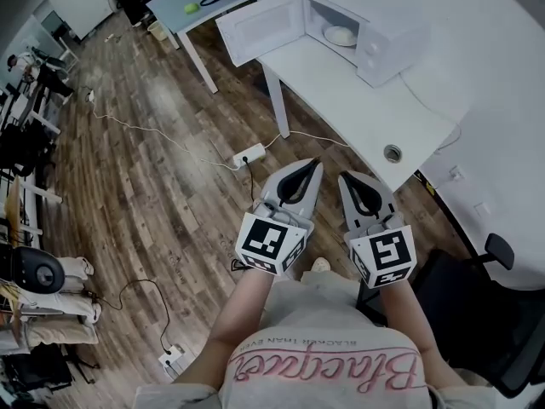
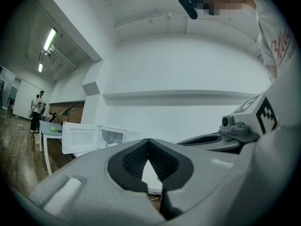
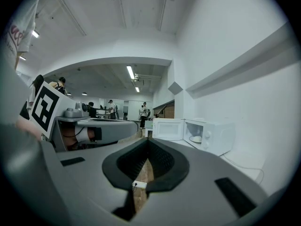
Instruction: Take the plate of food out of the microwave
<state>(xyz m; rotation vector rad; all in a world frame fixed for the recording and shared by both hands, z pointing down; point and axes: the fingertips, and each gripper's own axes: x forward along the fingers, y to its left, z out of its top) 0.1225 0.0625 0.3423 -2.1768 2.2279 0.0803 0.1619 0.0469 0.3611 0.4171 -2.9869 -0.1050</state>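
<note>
Person: a white shirt with pink lettering fills the bottom of the head view, and both forearms reach forward from it.
Left tongs: held close in front of the body over the wood floor. Their own view shows the jaws drawn together at the tip with nothing between them.
Right tongs: just beside the left pair and pointing the same way. In their own view the jaws also meet at the tip and grip nothing; only floor shows through the slot lower down.
Marker cubes: one on the back of each pair, left and right.
Office chair: black, at the person's right.
Power strip: white, on the floor just ahead of the tongs, with a cable running off to the left.
Desk: white, ahead and to the right, with a round cable hole near its front edge.
Microwave: white, standing on the far part of the desk, well apart from both tongs, its door swung wide open to the left.
Plate of food: inside the microwave cavity, untouched; it shows as a pale mound in the right gripper view.
Second desk: farther left, with a green ball on it.
</note>
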